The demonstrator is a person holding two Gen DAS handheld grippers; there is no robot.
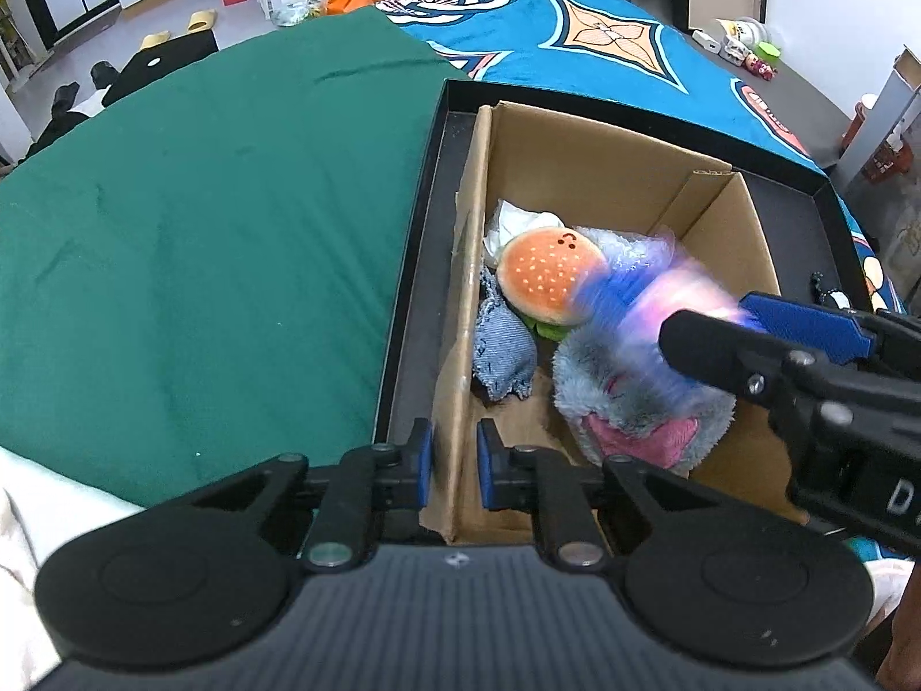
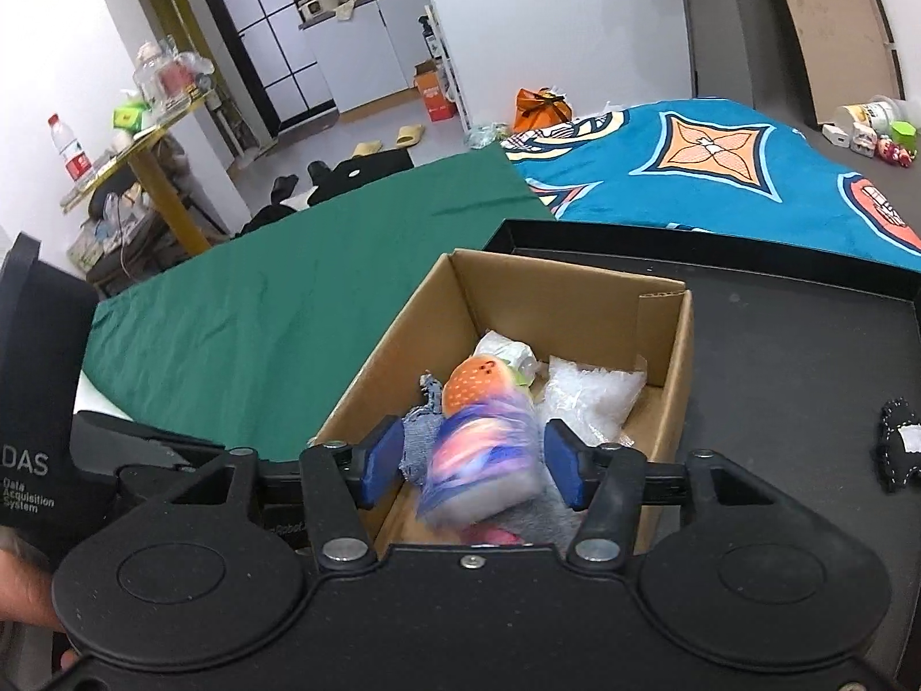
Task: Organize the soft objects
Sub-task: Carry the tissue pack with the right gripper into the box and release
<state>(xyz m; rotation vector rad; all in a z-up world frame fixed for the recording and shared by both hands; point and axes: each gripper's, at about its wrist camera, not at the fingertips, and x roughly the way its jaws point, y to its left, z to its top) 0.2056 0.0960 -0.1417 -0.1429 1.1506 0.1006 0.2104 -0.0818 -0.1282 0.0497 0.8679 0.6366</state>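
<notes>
A cardboard box (image 1: 575, 155) stands in a black tray (image 1: 414, 299). In it lie a burger plush (image 1: 547, 279), a denim pouch (image 1: 503, 345), a fluffy grey-blue and pink plush (image 1: 633, 403) and a bubble-wrap bag (image 2: 587, 397). My left gripper (image 1: 456, 460) is shut on the box's near left wall, one pad on each side. My right gripper (image 2: 475, 466) hangs over the box with its jaws apart. A motion-blurred pink, blue and white soft toy (image 2: 483, 466) sits between its pads, which do not press it. In the left wrist view the right gripper (image 1: 711, 319) reaches in from the right.
The tray rests on a bed with a green cloth (image 1: 201, 230) on the left and a blue patterned blanket (image 1: 604, 29) behind. A small black item with a white patch (image 2: 901, 449) lies on the tray's right side. A hand (image 2: 17, 587) holds the left device.
</notes>
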